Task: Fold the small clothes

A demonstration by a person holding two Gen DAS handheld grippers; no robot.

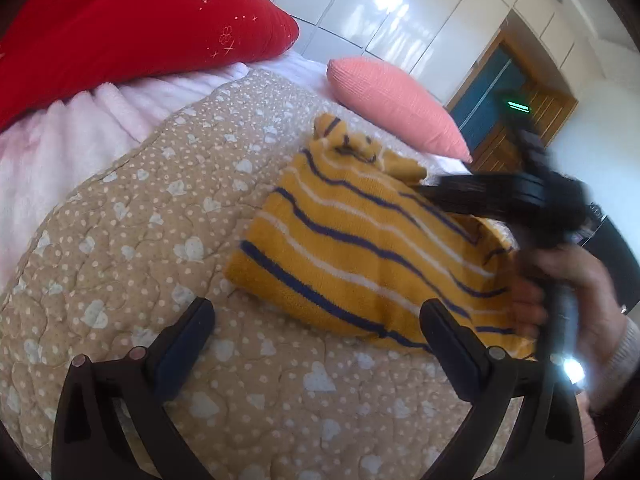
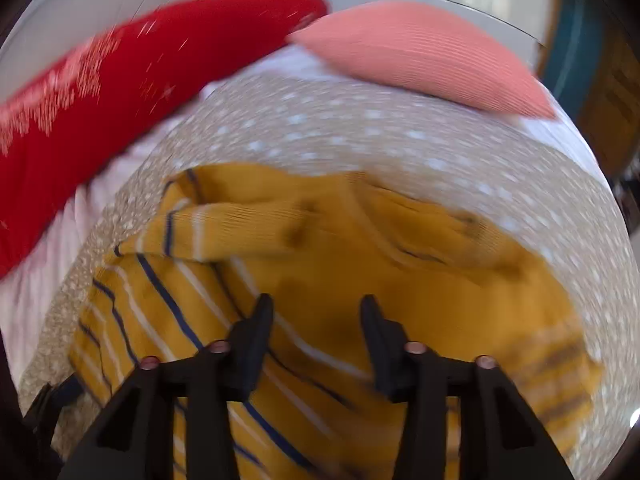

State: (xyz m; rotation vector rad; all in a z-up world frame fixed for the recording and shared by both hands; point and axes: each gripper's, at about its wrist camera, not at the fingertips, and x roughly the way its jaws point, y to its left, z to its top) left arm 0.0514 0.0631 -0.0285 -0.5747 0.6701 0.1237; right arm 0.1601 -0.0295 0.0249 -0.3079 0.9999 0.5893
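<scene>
Nearest to the left wrist camera, the left hand-held gripper stands with its two fingers wide apart and holds nothing; its left finger is above the bare beige quilt with white hearts and dots, and its right finger overlaps the near edge of the sweater in this view. Just beyond it lies the small yellow knitted sweater with dark blue and white stripes, partly folded and flat on the quilt, toward the right side of the bed. In the right wrist view, the right hand-held gripper is over this sweater with its fingers partly open, and there is nothing between them; whether the tips touch the cloth I cannot tell, because this picture is blurred. In the left wrist view the same gripper appears blurred at the right edge of the sweater, held by the person's right hand. A folded sleeve lies across the far part of the garment. Behind the quilt there is a pale pink fluffy blanket. At the far end of the bed rest a large red pillow with small white flowers and a salmon-pink ribbed pillow. Farthest are glossy white wardrobe doors and a wooden door.
</scene>
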